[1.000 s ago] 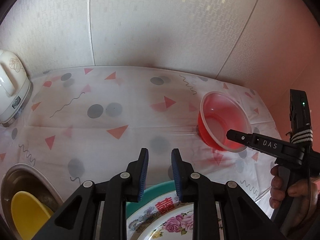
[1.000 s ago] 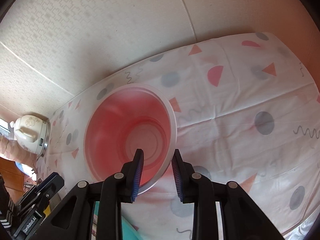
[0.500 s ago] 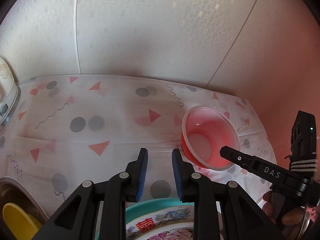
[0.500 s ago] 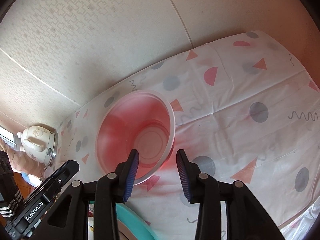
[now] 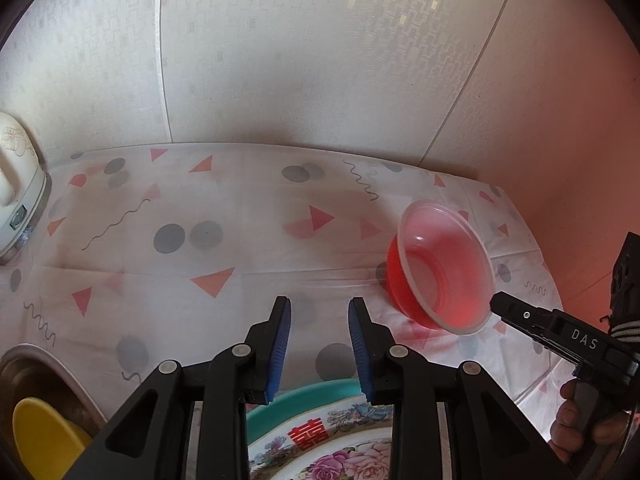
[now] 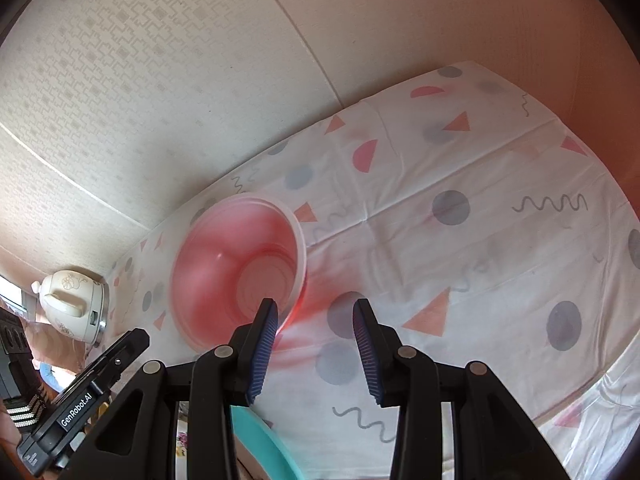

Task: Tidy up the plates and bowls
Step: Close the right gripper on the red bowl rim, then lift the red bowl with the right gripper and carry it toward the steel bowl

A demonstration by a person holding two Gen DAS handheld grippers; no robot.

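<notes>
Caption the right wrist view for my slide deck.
Open right gripper beside a red plastic bowl on a patterned tablecloth.

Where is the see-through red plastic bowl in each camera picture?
Left wrist view: the see-through red plastic bowl sits right of centre on the patterned tablecloth, just beyond the tip of the right tongs.
Right wrist view: the bowl is left of centre, beside the left finger of the right tongs.
Shared landmark: the cream rice cooker at the far left.

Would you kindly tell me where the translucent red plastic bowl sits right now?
The translucent red plastic bowl sits on the patterned tablecloth, right of centre in the left wrist view, just ahead of the open right gripper.
</notes>
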